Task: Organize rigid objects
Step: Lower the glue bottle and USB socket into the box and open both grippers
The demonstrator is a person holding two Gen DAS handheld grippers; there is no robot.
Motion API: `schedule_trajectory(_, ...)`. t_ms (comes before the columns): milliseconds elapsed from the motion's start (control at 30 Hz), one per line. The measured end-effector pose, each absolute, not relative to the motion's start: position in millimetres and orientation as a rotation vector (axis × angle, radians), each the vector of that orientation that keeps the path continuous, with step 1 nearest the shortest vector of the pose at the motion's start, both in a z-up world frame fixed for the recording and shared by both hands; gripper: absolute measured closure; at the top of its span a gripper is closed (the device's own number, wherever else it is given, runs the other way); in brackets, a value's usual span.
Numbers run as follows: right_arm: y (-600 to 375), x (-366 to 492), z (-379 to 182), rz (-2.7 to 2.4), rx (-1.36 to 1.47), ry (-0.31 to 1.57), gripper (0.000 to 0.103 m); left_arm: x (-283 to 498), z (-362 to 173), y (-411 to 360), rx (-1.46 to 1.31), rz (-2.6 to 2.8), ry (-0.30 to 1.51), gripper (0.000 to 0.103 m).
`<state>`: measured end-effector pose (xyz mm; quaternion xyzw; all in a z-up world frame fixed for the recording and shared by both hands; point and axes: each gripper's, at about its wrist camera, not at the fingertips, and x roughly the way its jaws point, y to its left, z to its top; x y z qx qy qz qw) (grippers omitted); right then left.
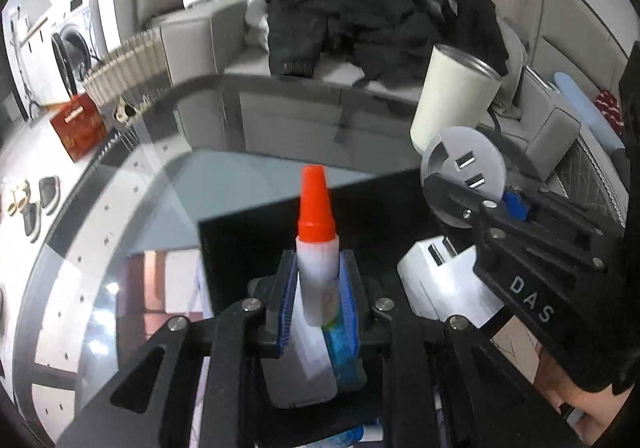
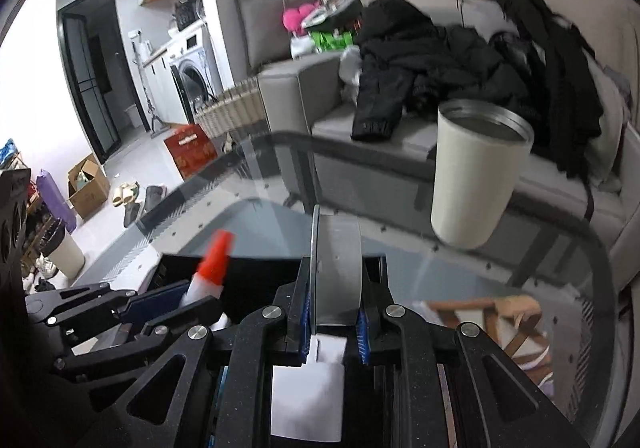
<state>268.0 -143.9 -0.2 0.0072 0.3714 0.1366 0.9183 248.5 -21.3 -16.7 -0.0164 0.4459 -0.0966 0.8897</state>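
My left gripper [image 1: 318, 288] is shut on a white glue bottle [image 1: 318, 272] with an orange cone cap, held upright above a black box [image 1: 248, 244]. It also shows in the right wrist view [image 2: 208, 276]. My right gripper [image 2: 335, 314] is shut on a grey round adapter disc [image 2: 338, 268], held edge-on; in the left wrist view the disc [image 1: 466, 163] shows its two USB slots. A white charger plug [image 1: 444, 280] lies in the box below both grippers. A blue-and-white packet [image 1: 340, 352] lies under the left gripper.
A cream tumbler [image 2: 476, 175] stands on the glass table [image 2: 520, 260] at the right. Behind the table is a grey sofa [image 2: 304, 87] with black clothes. A wicker basket [image 1: 128, 63] and red box [image 1: 78, 125] sit on the floor at left.
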Motion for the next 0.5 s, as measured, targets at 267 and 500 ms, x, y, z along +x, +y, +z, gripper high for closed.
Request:
schedule_trajectory(267,-134,268,-17,0.285,-0.011,0.879,0.086,244,-23,-26,0.002,-0.236,0.968,0.084)
schedule_trajectory(500,-139,256,-19,0.296,0.076,0.975,0.086,231,-23,-27,0.056,-0.292,0.983,0.084)
